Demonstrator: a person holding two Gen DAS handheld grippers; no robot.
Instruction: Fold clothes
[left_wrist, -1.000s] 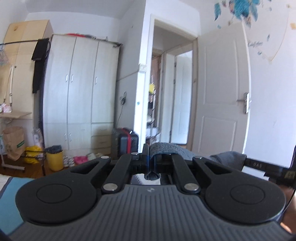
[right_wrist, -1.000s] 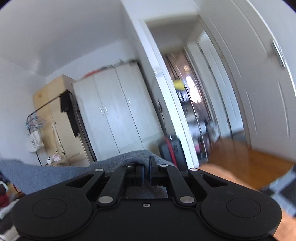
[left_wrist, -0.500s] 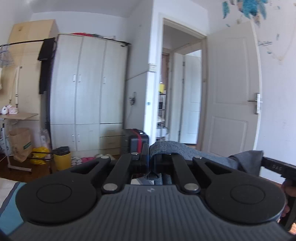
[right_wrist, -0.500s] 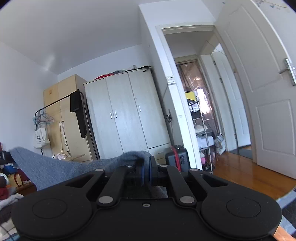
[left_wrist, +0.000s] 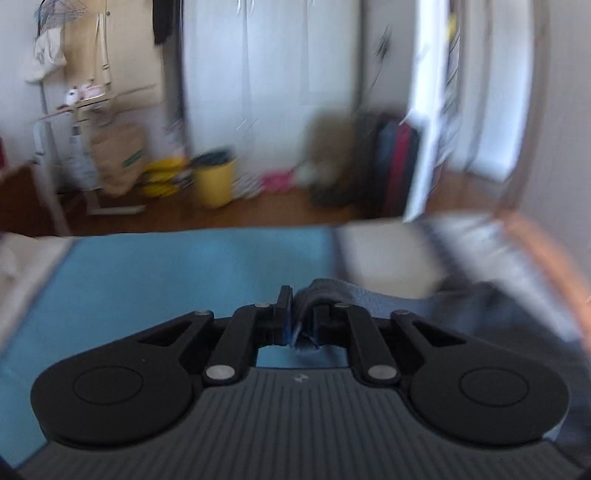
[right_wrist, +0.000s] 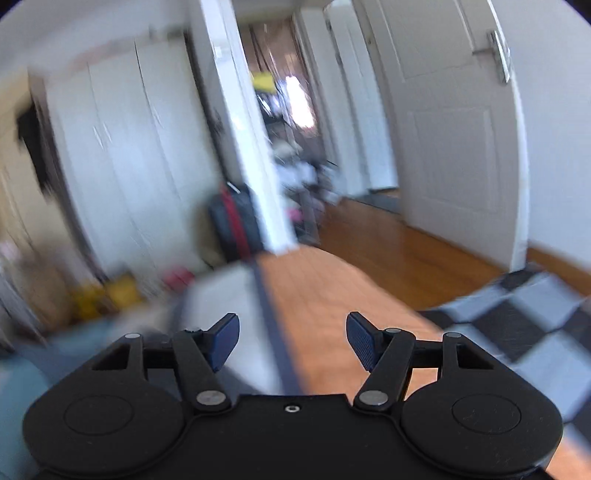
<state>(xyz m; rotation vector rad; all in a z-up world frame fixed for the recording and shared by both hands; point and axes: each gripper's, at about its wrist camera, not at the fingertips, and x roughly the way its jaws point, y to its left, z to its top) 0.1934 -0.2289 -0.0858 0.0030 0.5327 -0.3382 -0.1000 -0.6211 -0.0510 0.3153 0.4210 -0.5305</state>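
Blue sheet (left_wrist: 155, 280) spreads over bed, filling near ground under left gripper. White wardrobe (left_wrist: 269, 74) stands far behind, blurred. White door (right_wrist: 454, 140) far right, ajar. Grey garment (left_wrist: 391, 302) lies near right on bed, one fold bunched between jaws of left gripper (left_wrist: 300, 314); jaws opening, cloth between them, whether pads press it cannot tell. Right gripper (right_wrist: 293, 341) released, jaws opening wide, nothing between blue pads (right_wrist: 223, 341).
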